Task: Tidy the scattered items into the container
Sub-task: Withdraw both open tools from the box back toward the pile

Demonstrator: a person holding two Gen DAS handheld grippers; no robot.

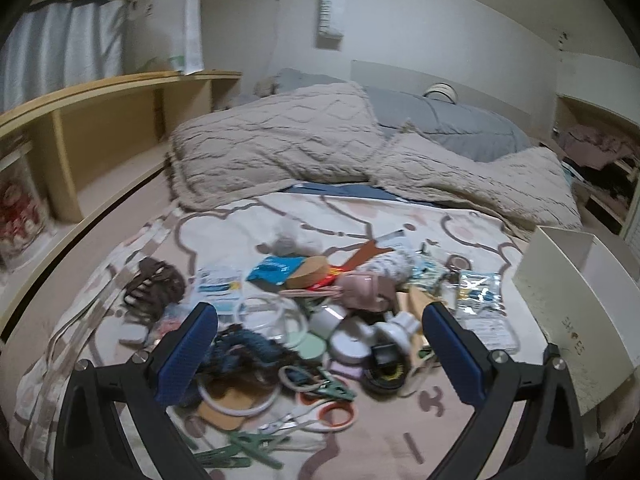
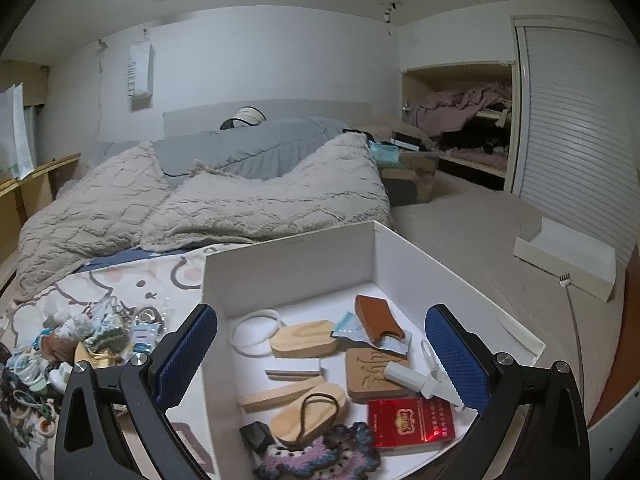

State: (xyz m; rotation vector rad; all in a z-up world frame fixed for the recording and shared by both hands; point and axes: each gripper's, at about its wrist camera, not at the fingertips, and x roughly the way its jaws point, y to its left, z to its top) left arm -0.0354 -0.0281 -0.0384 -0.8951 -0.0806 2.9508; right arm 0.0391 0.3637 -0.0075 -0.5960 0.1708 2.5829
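Task partly done: the white rectangular cardboard box (image 2: 288, 264) on the bed already holds a red packet (image 2: 410, 422), wooden pieces and a crocheted mat, while a dense heap of small oddments (image 1: 320, 320) remains beside it, both the left gripper (image 1: 320, 356) and right gripper (image 2: 320, 360) empty, jaws wide.

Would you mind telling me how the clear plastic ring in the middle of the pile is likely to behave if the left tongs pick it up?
The clear ring looks thin and hollow, so it is probably light and may flex under a squeeze. Its smooth surface could slip between the pads. It lies among the blue cord and a white cap, so lifting it may drag neighbours. The left tongs stand open over the pile.
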